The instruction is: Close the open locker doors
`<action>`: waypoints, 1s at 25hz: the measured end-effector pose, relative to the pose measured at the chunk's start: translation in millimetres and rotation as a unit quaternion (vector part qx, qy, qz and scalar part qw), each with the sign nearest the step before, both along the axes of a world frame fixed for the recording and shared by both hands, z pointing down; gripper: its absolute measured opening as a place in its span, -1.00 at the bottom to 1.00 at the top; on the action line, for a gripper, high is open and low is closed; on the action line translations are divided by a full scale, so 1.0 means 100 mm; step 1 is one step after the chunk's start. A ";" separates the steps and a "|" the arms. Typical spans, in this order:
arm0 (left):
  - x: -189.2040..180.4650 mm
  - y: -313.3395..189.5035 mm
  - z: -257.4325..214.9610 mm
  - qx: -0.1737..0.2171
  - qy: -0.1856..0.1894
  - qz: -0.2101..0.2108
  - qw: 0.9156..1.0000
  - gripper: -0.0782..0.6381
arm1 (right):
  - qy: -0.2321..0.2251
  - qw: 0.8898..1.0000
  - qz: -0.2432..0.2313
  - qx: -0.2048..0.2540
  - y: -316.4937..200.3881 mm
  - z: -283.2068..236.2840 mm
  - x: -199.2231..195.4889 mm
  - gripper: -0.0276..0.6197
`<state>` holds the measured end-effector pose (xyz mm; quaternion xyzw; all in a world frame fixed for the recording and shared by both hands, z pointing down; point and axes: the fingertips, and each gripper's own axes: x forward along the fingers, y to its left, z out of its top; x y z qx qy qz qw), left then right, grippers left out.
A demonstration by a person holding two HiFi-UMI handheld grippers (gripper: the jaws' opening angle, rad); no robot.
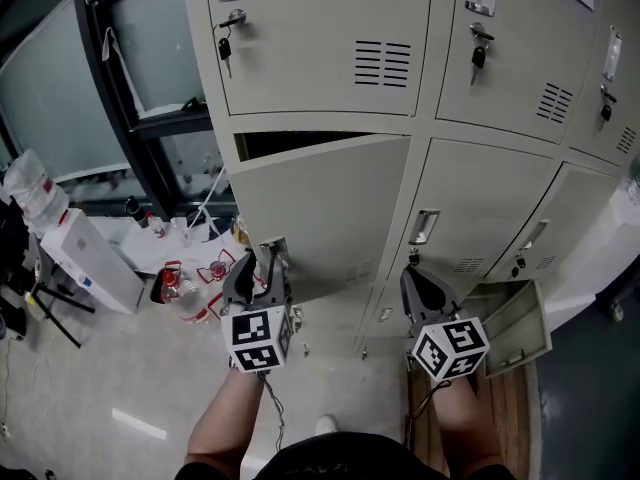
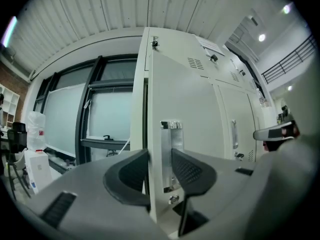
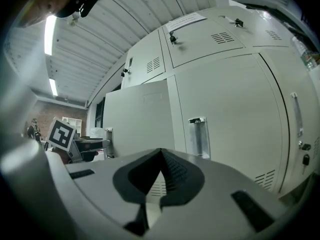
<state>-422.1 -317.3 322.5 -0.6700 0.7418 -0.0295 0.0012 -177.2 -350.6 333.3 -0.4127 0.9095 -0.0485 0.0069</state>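
Head view: I am looking down a bank of cream metal lockers. In the middle row, the leftmost cream metal locker door stands ajar, with a dark gap showing along its top edge. My left gripper sits at that door's free edge, by its latch. My right gripper hangs in front of the closed locker next to it, close under that locker's handle. At the bottom right, a smaller cream door in the bottom row also stands swung out. The upper lockers look closed, with keys in their locks.

Left gripper view: the jaws are about halfway apart and straddle the ajar door's edge, one pad behind it and one on its face beside the chrome recessed handle. They look to be pinching the edge.

Right gripper view: the jaws are pressed fully together with nothing between them. The ajar door shows to the left and the closed locker straight ahead.

By my reckoning no open door is closed yet. The held door needs to swing in until it latches, and the bottom one is untouched.
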 end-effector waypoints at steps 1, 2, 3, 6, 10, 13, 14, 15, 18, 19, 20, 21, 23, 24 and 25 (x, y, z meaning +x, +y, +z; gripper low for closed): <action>-0.01 -0.03 0.00 0.000 -0.002 0.002 1.000 -0.36 | 0.000 1.000 0.002 0.000 -0.01 0.00 -0.01 -0.91; -0.01 -0.05 -0.01 0.000 -0.003 0.004 1.000 -0.34 | 0.001 1.000 0.004 0.000 -0.01 0.00 -0.03 -0.91; -0.02 -0.08 -0.01 -0.001 -0.003 0.006 1.000 -0.33 | 0.001 1.000 0.005 0.000 -0.02 0.01 -0.04 -0.91; -0.07 -0.17 -0.01 0.005 -0.006 0.009 1.000 -0.30 | 0.003 1.000 0.012 -0.001 -0.05 0.02 -0.06 -0.91; -0.14 -0.29 0.00 0.006 0.000 0.012 1.000 -0.27 | 0.007 1.000 0.022 -0.003 -0.10 0.03 -0.06 -0.91; -0.19 -0.36 -0.01 0.010 0.000 0.010 1.000 -0.24 | 0.010 1.000 0.028 -0.005 -0.14 0.05 -0.07 -0.91; -0.21 -0.39 -0.01 0.011 -0.002 0.009 1.000 -0.22 | 0.011 0.999 0.029 -0.005 -0.14 0.06 -0.08 -0.91; -0.22 -0.41 0.00 0.012 -0.004 0.008 1.000 -0.21 | 0.012 0.999 0.030 -0.006 -0.15 0.06 -0.09 -0.91; -0.26 -0.46 0.01 0.013 -0.006 0.005 1.000 -0.18 | 0.014 0.999 0.032 -0.006 -0.17 0.07 -0.12 -0.91; -0.27 -0.48 0.01 0.014 -0.007 0.003 1.000 -0.17 | 0.014 0.999 0.033 -0.006 -0.18 0.07 -0.12 -0.91; -0.28 -0.50 0.01 0.014 -0.008 0.002 1.000 -0.16 | 0.014 0.999 0.034 -0.006 -0.19 0.08 -0.13 -0.91; -0.30 -0.52 0.01 0.014 -0.009 -0.001 1.000 -0.15 | 0.014 0.999 0.035 -0.007 -0.20 0.08 -0.13 -0.91; -0.33 -0.55 0.02 0.015 -0.008 -0.007 1.000 -0.12 | 0.014 0.999 0.037 -0.008 -0.21 0.09 -0.14 -0.91; -0.34 -0.57 0.03 0.016 -0.008 -0.011 1.000 -0.11 | 0.013 0.999 0.038 -0.009 -0.22 0.09 -0.14 -0.91; -0.35 -0.58 0.03 0.018 -0.009 -0.015 1.000 -0.10 | 0.013 0.999 0.039 -0.010 -0.23 0.10 -0.15 -0.91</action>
